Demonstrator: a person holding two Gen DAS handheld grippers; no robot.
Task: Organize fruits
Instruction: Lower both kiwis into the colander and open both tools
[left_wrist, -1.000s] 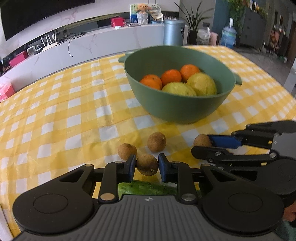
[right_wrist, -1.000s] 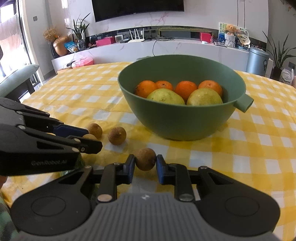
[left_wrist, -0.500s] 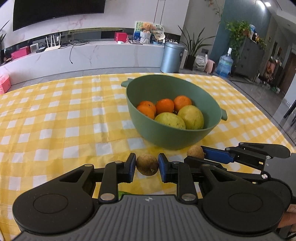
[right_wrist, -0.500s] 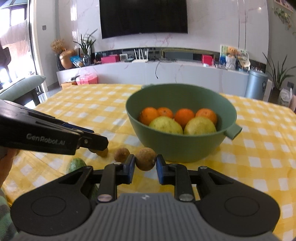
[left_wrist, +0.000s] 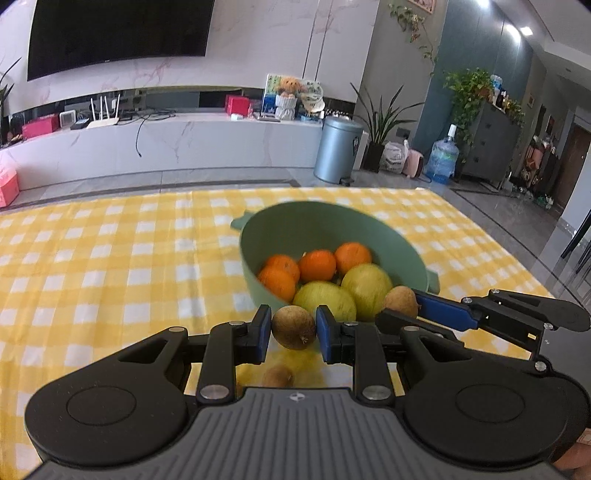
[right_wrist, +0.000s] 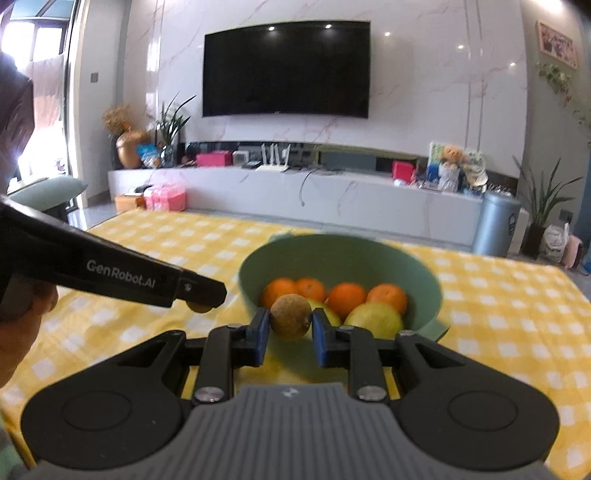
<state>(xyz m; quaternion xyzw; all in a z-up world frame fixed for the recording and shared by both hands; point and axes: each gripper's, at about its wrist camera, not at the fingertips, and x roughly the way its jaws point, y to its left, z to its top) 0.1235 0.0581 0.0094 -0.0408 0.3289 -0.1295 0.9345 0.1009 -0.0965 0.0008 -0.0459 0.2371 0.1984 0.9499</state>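
Yellow-and-white checked cloth (left_wrist: 110, 258) covered the tabletop, and toward its far right part stood the green bowl (left_wrist: 317, 221), already loaded with four oranges (left_wrist: 317, 264) and two pale yellow-green fruits (left_wrist: 365, 286), so by my reading the larger fruit was sorted and only the small brown ones were left. Working from left to right: the left gripper (left_wrist: 293, 332) pinched one small brown fruit (left_wrist: 293, 326) between its blue pads, held clear above the cloth on the near side of the bowl. Just below it, close to the near edge of the tabletop, another brown fruit (left_wrist: 277, 376) lay loose on the cloth, not yet collected; whether more remained under the tools could not be told. To the right, the right gripper (right_wrist: 287, 328) was likewise pressed onto a second brown fruit (right_wrist: 290, 320), which hung before the bowl's near rim. Both fruits therefore looked ready to go over the rim, though neither was inside yet. The two tools sat close beside each other at the same side of the bowl, which I judged the main risk of a bump. Beyond the far edge stood a marble console (right_wrist: 295, 192), a grey bin (left_wrist: 339, 149) and a wall television (right_wrist: 286, 68), none of them in the way.
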